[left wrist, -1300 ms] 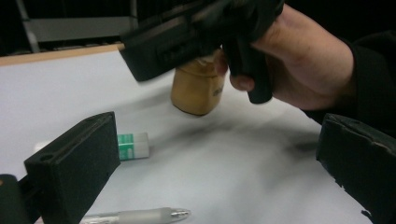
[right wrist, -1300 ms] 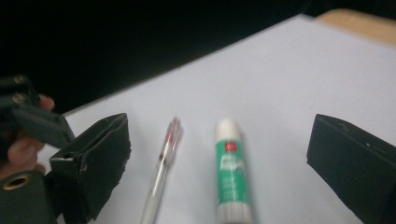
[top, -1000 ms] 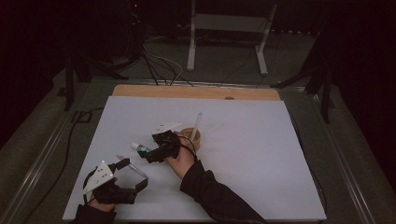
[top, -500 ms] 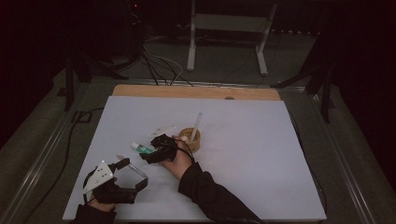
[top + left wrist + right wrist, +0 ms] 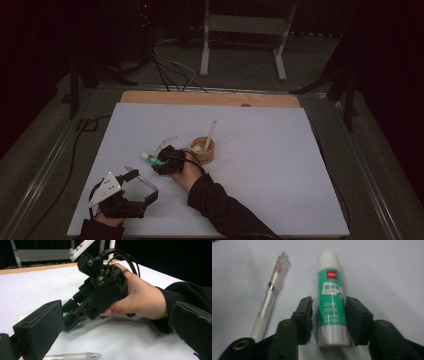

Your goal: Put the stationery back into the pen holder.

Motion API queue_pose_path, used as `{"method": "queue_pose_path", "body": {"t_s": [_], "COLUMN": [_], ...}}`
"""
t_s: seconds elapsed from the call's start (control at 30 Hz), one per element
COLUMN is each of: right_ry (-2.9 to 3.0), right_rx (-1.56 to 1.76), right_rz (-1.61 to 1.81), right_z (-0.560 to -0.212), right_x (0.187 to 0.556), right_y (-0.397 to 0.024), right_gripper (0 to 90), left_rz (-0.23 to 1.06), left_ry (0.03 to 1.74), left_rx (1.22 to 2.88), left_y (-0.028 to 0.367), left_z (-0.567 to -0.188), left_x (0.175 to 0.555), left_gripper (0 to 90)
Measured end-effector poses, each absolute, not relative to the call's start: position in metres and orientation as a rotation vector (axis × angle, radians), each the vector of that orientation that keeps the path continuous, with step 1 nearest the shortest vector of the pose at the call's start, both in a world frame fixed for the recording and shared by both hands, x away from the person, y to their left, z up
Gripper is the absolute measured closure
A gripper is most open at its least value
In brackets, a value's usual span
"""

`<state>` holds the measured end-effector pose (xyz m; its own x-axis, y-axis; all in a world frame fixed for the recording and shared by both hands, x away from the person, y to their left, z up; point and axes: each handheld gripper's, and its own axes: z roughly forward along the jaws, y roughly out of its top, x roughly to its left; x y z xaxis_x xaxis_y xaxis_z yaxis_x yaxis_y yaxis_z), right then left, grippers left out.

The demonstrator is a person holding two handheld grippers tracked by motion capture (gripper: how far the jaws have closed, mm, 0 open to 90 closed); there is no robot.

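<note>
In the right gripper view, a green-and-white plastic glue stick (image 5: 333, 310), a smooth cylinder with a ribbed white cap, lies flat on the matte white tabletop (image 5: 387, 270) at the middle of the frame. The right tool (image 5: 329, 317) straddles its lower half: the two black blocky jaws, faced with rough foam-like pads, have just been closing and stand just beside the label on either side, with a thin gap visible at each, so the grasp is not yet clenched. To the left of the glue stick lies a clear plastic pen (image 5: 270, 297) with a reddish tip, slim and slightly slanted.

In the high view, the right tool (image 5: 159, 162) sits left of centre, next to a round wooden cup (image 5: 205, 150). The left tool (image 5: 142, 182) rests at lower left, jaws released and wide apart, with a silvery pen (image 5: 75, 356) beneath them.
</note>
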<state>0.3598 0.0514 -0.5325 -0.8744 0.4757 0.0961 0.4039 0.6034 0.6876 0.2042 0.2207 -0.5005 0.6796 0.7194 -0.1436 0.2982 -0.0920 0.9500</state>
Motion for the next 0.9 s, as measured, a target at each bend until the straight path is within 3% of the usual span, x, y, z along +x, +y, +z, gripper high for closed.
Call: {"method": "queue_pose_path", "body": {"t_s": [0.2, 0.53, 0.9], "right_ry": [2.726, 2.687, 2.635], "right_rx": [0.678, 0.64, 0.619], "right_rz": [1.057, 1.037, 1.195], "right_z": [-0.53, -0.519, -0.491], "right_x": [0.359, 0.352, 0.34], "right_y": [0.055, 0.056, 0.031], "right_gripper": [64.6, 66.1, 66.0], "left_rz": [0.427, 0.424, 0.424], "left_ry": [0.836, 0.84, 0.853], "left_rx": [1.678, 1.672, 1.662], "left_y": [0.221, 0.222, 0.222], "left_z": [-0.501, -0.501, -0.499], "left_x": [0.205, 0.205, 0.205], "left_gripper": [0.6, 0.6, 0.5]}}
